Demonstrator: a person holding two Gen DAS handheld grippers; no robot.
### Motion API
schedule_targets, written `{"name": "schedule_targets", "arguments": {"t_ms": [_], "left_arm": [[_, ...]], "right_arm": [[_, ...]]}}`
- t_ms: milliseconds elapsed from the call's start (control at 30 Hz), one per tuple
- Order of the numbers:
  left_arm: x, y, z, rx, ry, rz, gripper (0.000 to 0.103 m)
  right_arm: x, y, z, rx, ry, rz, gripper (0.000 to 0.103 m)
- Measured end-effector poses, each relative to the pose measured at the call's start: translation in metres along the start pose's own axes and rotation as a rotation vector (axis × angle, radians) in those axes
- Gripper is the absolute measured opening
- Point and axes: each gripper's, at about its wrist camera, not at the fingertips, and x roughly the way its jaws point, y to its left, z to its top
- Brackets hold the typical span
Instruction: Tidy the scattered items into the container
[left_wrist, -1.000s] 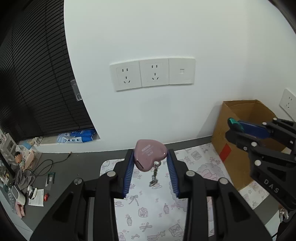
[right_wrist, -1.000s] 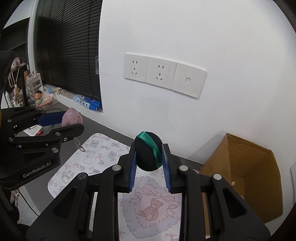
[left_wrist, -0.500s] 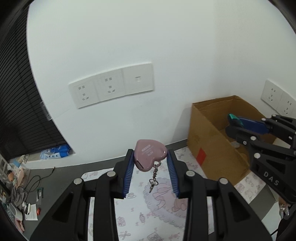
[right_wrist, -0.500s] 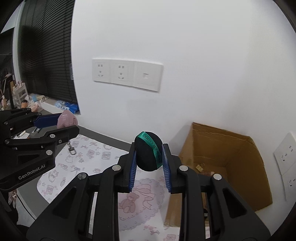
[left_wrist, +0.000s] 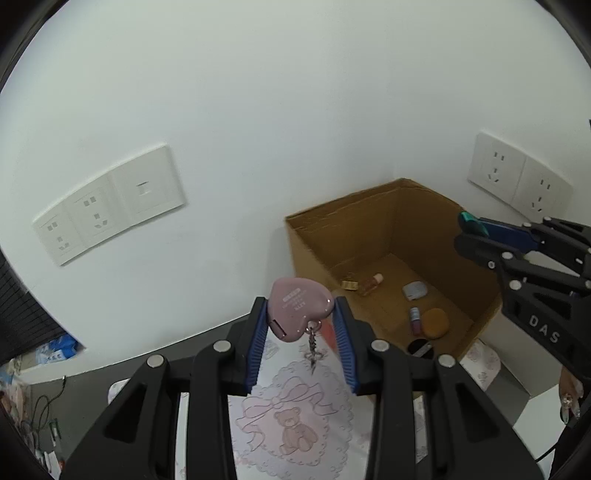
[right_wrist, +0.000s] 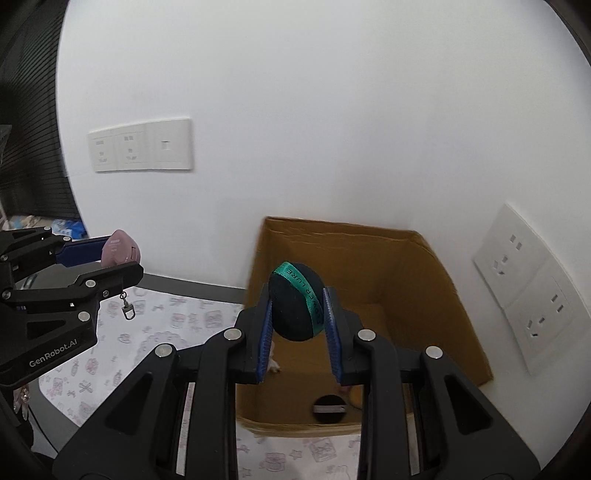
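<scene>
My left gripper (left_wrist: 300, 314) is shut on a pink heart-shaped case (left_wrist: 297, 309) with a small metal charm (left_wrist: 314, 350) dangling under it, held over the patterned mat just left of the open cardboard box (left_wrist: 332, 229). My right gripper (right_wrist: 297, 302) is shut on a dark round puff with a green ribbon (right_wrist: 295, 301), held above the cardboard box (right_wrist: 424, 266). The left gripper (right_wrist: 122, 254) with the pink case (right_wrist: 120, 251) shows at the left of the right wrist view. The right gripper (left_wrist: 469, 230) shows at the right of the left wrist view.
Inside the box lie an orange puff (left_wrist: 435, 323), a small bottle (left_wrist: 371, 282), a pale case (left_wrist: 414, 290), a tube (left_wrist: 415, 319) and a black round item (right_wrist: 328, 408). A pink bear-print mat (left_wrist: 291, 424) covers the grey table. Wall sockets (left_wrist: 107, 206) sit on the white wall behind.
Both grippers have swung to the right, each keeping its item. The box has come from the right edge to in front of them, and its inside now shows.
</scene>
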Motion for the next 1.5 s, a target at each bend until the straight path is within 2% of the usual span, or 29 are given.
{"name": "schedule_targets", "arguments": {"t_ms": [200,433,967,1000,1033,1067,1100,1133,1500], "left_arm": [[0.023,-0.030,0.014,0.039,0.005,-0.069,0.035],[0.047,-0.051,0.023,0.063,0.020,-0.126,0.035],[0.081,-0.065,0.026,0.069,0.083,-0.150,0.036],[0.084,-0.067,0.026,0.072,0.101,-0.145,0.040],[0.089,-0.068,0.026,0.081,0.123,-0.132,0.047],[0.093,-0.070,0.025,0.089,0.143,-0.116,0.068],[0.096,-0.071,0.024,0.096,0.164,-0.095,0.077],[0.098,-0.071,0.023,0.100,0.174,-0.067,0.078],[0.097,-0.069,0.021,0.089,0.181,-0.057,0.080]], "right_arm": [[0.009,-0.033,-0.006,0.038,0.026,-0.076,0.026],[0.022,-0.059,-0.014,0.066,0.057,-0.123,0.026],[0.047,-0.078,-0.021,0.092,0.101,-0.133,0.027],[0.048,-0.078,-0.022,0.096,0.107,-0.135,0.031],[0.050,-0.078,-0.022,0.101,0.113,-0.138,0.041],[0.052,-0.079,-0.023,0.104,0.117,-0.145,0.051],[0.053,-0.080,-0.023,0.108,0.118,-0.158,0.077],[0.053,-0.080,-0.024,0.112,0.116,-0.174,0.092],[0.055,-0.082,-0.023,0.130,0.109,-0.183,0.095]]}}
